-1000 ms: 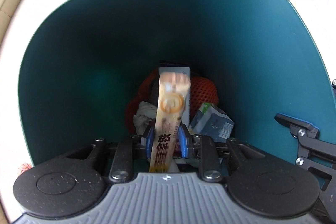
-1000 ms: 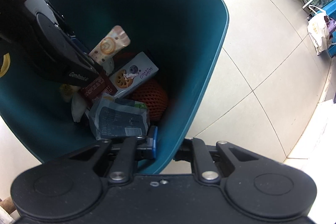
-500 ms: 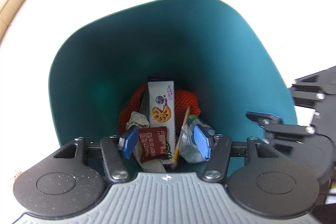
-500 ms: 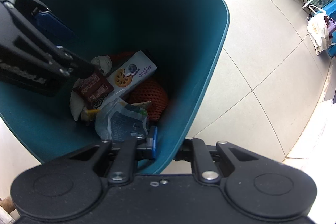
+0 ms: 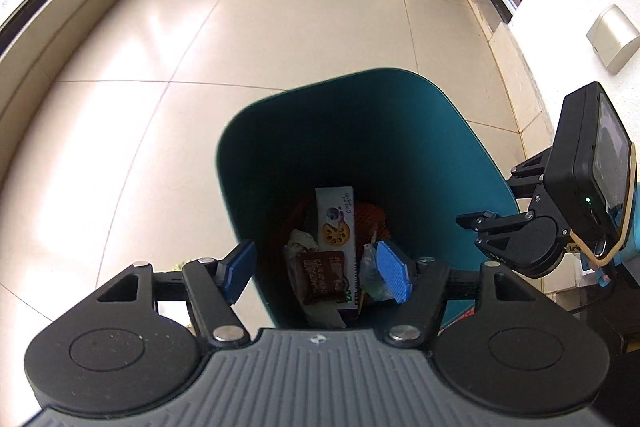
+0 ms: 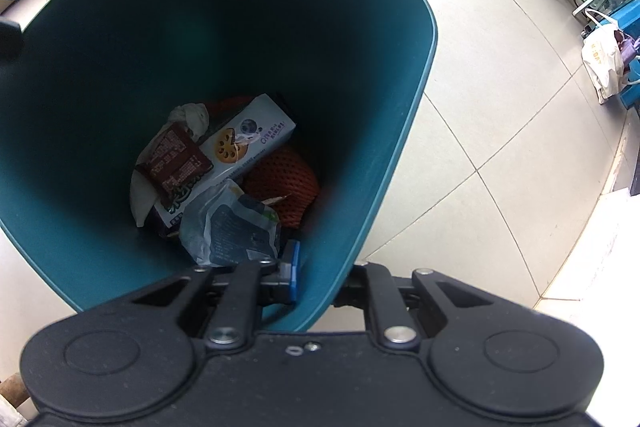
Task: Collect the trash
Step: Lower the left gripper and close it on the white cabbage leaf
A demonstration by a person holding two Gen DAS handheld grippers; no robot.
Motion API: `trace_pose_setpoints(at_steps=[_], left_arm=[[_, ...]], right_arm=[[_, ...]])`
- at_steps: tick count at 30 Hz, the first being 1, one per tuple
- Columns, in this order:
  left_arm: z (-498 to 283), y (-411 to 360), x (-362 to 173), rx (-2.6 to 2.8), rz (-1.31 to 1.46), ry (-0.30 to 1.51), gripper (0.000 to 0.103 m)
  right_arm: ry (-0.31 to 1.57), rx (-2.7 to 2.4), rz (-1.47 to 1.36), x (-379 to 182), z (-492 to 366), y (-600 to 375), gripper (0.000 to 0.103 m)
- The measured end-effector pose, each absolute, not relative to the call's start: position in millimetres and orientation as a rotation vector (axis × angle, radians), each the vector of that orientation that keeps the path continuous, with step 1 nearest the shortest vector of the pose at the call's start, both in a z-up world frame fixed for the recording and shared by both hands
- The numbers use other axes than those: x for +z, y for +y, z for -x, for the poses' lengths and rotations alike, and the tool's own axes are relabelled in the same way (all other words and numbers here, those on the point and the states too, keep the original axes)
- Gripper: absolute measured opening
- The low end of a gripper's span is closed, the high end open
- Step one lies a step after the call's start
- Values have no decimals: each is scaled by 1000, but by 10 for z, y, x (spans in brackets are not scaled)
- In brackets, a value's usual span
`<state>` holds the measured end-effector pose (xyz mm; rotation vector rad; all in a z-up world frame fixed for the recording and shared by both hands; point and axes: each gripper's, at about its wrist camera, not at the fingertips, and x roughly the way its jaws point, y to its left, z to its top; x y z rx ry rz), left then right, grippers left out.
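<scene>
Left gripper (image 5: 316,271) is hovering above the teal bin (image 5: 420,131), blue pads spread wide, gripping nothing. Right gripper (image 6: 320,277) is clamping the bin's near wall (image 6: 340,247), one finger inside and the other outside the rim. Trash is lying at the bottom of the bin: a white snack box (image 6: 236,151) resting on orange mesh (image 6: 288,183), a brown wrapper (image 6: 176,159) on top, a grey-blue pouch (image 6: 232,227) nearest the right gripper.

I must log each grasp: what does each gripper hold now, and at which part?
The left gripper is open and holds nothing. The right gripper grips the teal bin by its near rim wall, one finger inside and one outside.
</scene>
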<state>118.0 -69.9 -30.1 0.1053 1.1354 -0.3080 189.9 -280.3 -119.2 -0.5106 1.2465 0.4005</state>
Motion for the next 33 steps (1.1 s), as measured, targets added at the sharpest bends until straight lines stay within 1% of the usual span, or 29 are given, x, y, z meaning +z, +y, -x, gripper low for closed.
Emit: trace_pose_setpoints(at_steps=[3,5,7,14,21,26,30,33], left_arm=[[-1126,-515,-209,-264,-88,1102,66],[-1120,-378,-179,-227,-72,1089,72],[-1132,-219,-179,-180,-64,1074,73],[-1341,336,-461,-78,14,1123,73],[-1690,685,-1209,-18,39,1229,73],[-1829,891,-1844,53,39,1317,73],[-1879,1165,-2356,126,173,1445,73],[-1723,1395,-2604,186,295,1480,73]], right_arm=[[1249,399,507,-1192,-1899,-2802,13],[1250,399,506,-1198,-1896,-2796,13],[1252,397,507,-1207,-1899,-2795,13],[1261,401,489,-1206,-1935,-2834,13],[1231,383,443,-1083,-1978,-2908,10],[1230,379,472,-1097,-1961,-2875,10],[1235,376,471,-1114,-1964,-2856,10],[1237,374,474,-1121,-1956,-2851,11]])
